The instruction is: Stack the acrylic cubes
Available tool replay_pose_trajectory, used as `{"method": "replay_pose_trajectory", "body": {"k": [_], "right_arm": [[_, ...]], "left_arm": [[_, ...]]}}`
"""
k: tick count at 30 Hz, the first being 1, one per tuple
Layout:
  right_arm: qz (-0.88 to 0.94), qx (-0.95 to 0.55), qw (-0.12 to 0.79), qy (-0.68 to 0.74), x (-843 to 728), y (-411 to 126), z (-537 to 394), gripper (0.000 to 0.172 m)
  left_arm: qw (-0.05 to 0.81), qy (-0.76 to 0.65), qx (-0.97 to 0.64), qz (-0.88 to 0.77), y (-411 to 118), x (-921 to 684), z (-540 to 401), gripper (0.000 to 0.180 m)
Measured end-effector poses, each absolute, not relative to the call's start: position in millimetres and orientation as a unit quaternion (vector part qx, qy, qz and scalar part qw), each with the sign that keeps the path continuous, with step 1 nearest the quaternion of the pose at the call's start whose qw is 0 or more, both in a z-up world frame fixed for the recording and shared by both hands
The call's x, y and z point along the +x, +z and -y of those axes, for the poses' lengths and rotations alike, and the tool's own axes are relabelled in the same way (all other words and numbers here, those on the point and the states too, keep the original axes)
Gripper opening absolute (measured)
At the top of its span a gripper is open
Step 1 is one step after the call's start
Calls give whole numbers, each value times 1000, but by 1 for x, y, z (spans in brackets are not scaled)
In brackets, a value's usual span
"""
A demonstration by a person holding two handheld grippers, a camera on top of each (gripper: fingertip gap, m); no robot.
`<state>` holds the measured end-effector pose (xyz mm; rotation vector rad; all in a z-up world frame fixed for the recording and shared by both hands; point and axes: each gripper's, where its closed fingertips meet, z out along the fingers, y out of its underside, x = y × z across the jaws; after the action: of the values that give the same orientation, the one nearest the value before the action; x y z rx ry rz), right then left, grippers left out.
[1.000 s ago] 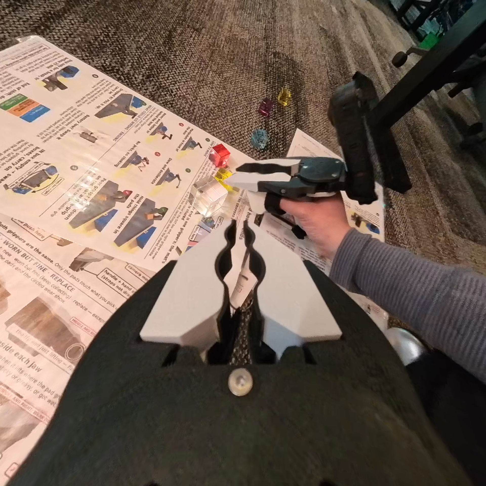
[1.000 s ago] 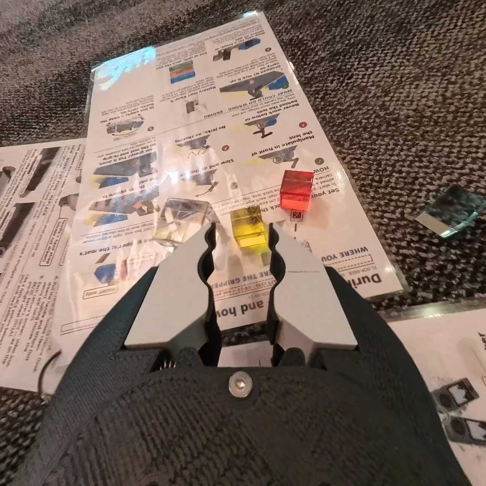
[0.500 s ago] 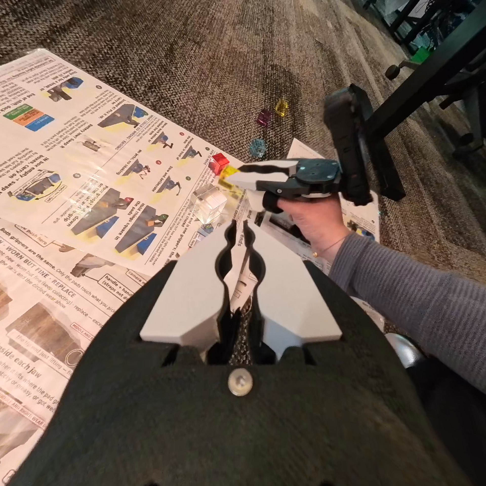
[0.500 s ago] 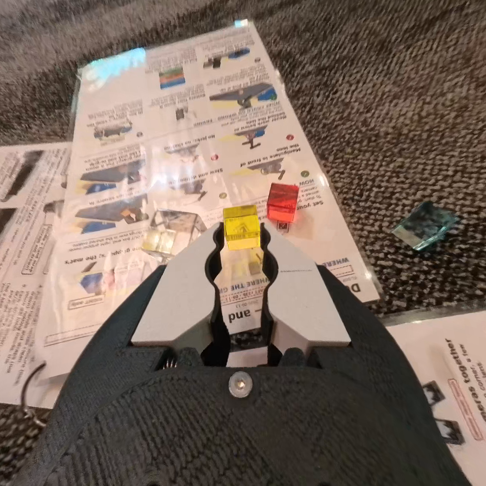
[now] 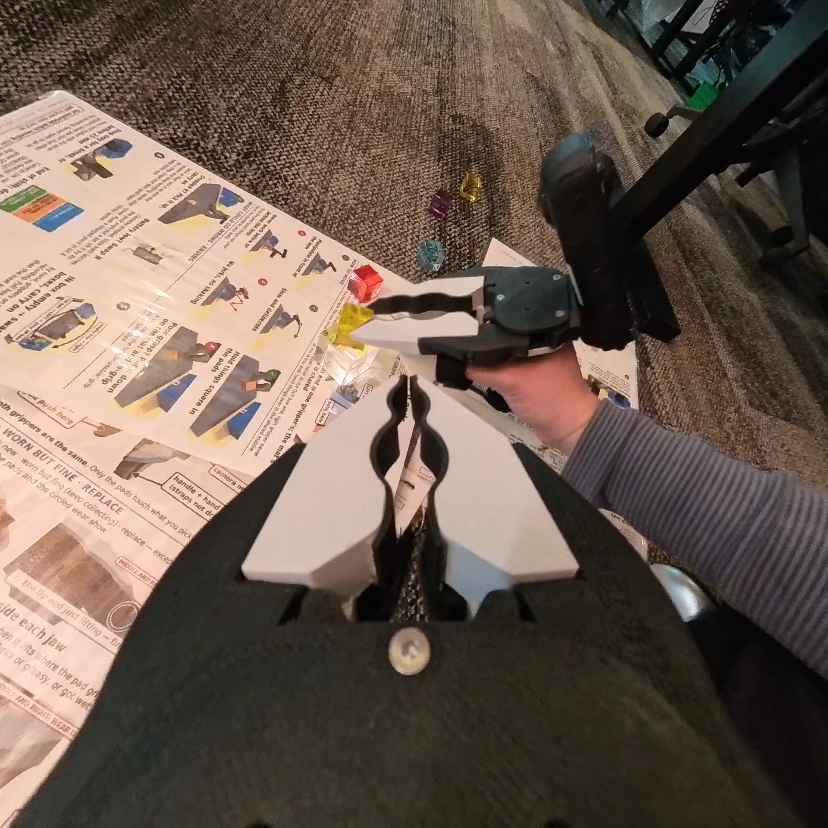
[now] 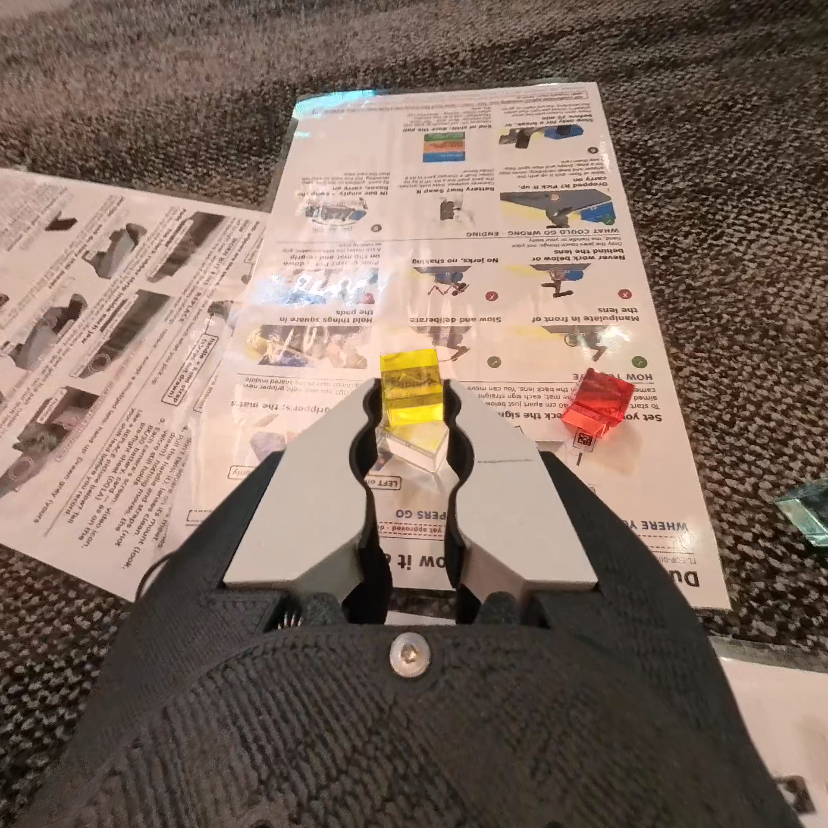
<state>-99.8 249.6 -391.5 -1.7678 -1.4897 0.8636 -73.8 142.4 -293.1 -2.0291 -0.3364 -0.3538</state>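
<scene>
My right gripper (image 6: 411,389) is shut on a transparent yellow cube (image 6: 410,392), with both pads pressed on its sides. It holds the cube right over a clear cube (image 6: 414,452) that rests on a laminated instruction sheet (image 6: 448,201). I cannot tell whether the two cubes touch. In the left wrist view the right gripper (image 5: 360,320) holds the yellow cube (image 5: 353,317) above the clear cube (image 5: 351,365). A red cube (image 6: 598,401) lies on the sheet to the right; it also shows in the left wrist view (image 5: 367,283). My left gripper (image 5: 408,381) is shut and empty, hovering just short of the clear cube.
A teal cube (image 5: 431,255), a magenta cube (image 5: 441,204) and a small yellow cube (image 5: 470,184) lie on the grey carpet (image 5: 358,89) beyond the sheet. More printed paper sheets (image 6: 89,313) lie to the left. A black chair base (image 5: 739,112) stands at the far right. The tips of one gripper are about 15 cm away from the tips of the other.
My right gripper closed on the yellow cube, lifted it off the sheet and carried it left over the clear cube. My left gripper's fingers closed the last small gap on air.
</scene>
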Motion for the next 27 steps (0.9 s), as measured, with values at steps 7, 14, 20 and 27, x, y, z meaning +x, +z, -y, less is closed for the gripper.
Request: {"method": "replay_pose_trajectory", "body": {"k": [7, 14, 20, 27], "right_arm": [[578, -674, 344, 305, -97, -394, -253, 25], [577, -680, 327, 312, -94, -397, -248, 41], [578, -681, 310, 325, -91, -396, -241, 39], [580, -681, 305, 325, -89, -396, -237, 32]], "left_arm": [[504, -149, -839, 139, -292, -73, -143, 0], [504, -151, -839, 140, -292, -74, -143, 0], [504, -154, -838, 141, -292, -73, -143, 0], [506, -154, -837, 142, -291, -73, -143, 0]]}}
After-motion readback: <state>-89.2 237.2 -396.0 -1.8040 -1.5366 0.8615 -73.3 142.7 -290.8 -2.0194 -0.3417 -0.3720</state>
